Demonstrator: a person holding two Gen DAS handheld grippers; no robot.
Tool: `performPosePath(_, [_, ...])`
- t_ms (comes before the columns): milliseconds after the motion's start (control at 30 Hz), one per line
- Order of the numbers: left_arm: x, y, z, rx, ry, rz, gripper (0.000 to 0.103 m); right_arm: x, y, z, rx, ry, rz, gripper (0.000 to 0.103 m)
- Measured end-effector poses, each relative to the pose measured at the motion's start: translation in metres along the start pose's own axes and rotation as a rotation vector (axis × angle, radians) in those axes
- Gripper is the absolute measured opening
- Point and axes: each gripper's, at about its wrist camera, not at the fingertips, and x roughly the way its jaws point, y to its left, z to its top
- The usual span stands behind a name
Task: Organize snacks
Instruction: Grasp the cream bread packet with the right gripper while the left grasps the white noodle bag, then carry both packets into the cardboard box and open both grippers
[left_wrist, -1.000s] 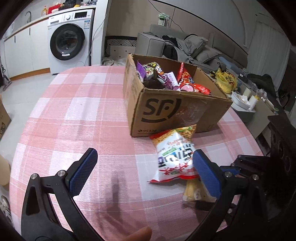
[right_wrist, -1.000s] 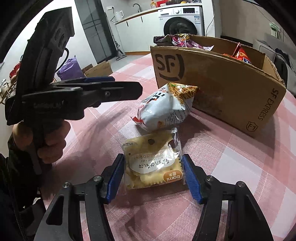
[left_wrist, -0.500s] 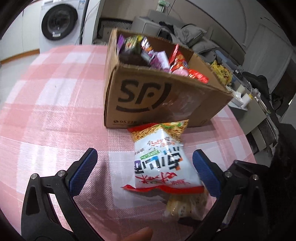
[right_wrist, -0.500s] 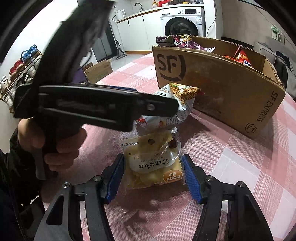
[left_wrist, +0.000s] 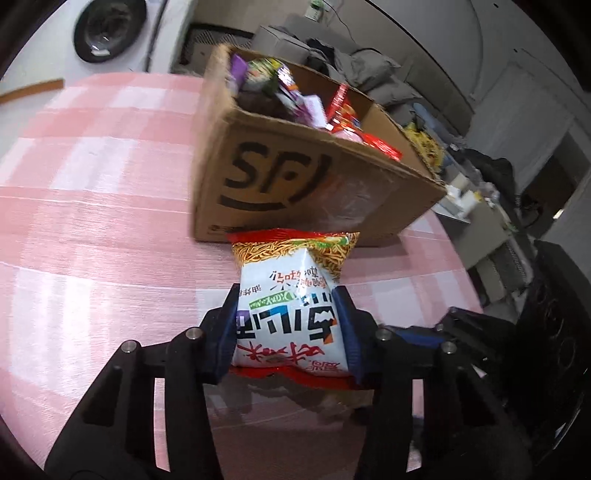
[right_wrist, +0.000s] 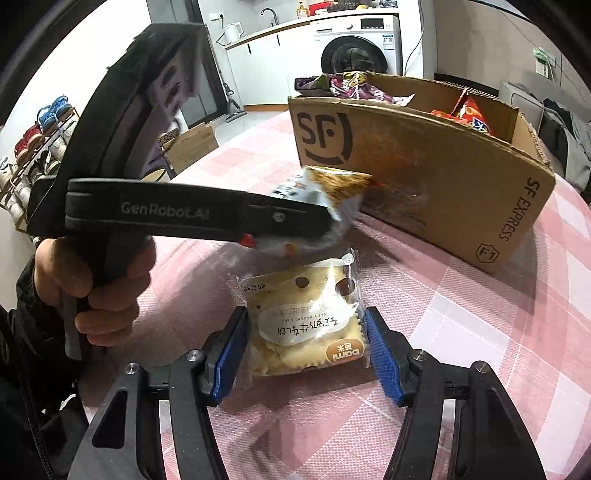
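Left gripper (left_wrist: 288, 325): jaws closing on the white-and-red noodle snack bag (left_wrist: 291, 314), both blue pads pressed against its sides, the bag pinched narrow between them. The bag's orange top edge lies just in front of the brown cardboard box with black SF print (left_wrist: 295, 177).

Right gripper (right_wrist: 306, 354): jaws partly apart, flanking the clear-wrapped yellow biscuit packet (right_wrist: 310, 328), which lies flat on the pink-and-white checked tablecloth (right_wrist: 480, 350). The left pad sits at the wrapper's edge; a thin gap shows at the right pad. Firm contact cannot be told.

Right wrist view only: a hand (right_wrist: 88, 291) around the left gripper's black handle, the gripper reaching across above the biscuit packet; a shoe rack (right_wrist: 33, 140) and a white washing machine (right_wrist: 362, 44) behind.

Left wrist view only: a grey sofa with clothes (left_wrist: 351, 62) beyond the box; the biscuit packet is hidden under the noodle bag.

Box: open-topped, standing on the tablecloth, holding purple packets (left_wrist: 273, 85) toward one end and red packets (left_wrist: 354, 122) beside them.
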Motion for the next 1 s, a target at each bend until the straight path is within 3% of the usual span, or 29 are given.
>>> performPosePath(267, [-0.026,0.003,-0.004,0.032,-0.075,0.136,0.045,-0.014,-0.015,-0.005,0.07,-0.015,-0.033,0.063])
performPosePath(500, [-0.044,-0.008,-0.005,0.08,-0.13,0.156,0.045,-0.041,-0.025,-0.005,0.141,-0.111,-0.031,0.064])
performPosePath(767, [-0.092,-0.028,-0.012,0.138,-0.241,0.176,0.045,-0.085,-0.034,-0.006,0.198,-0.25,-0.041,0.064])
performPosePath(1000, [-0.118,-0.044,-0.011,0.155,-0.286,0.179,0.045,-0.108,-0.039,0.007,0.248,-0.332,-0.066,0.064])
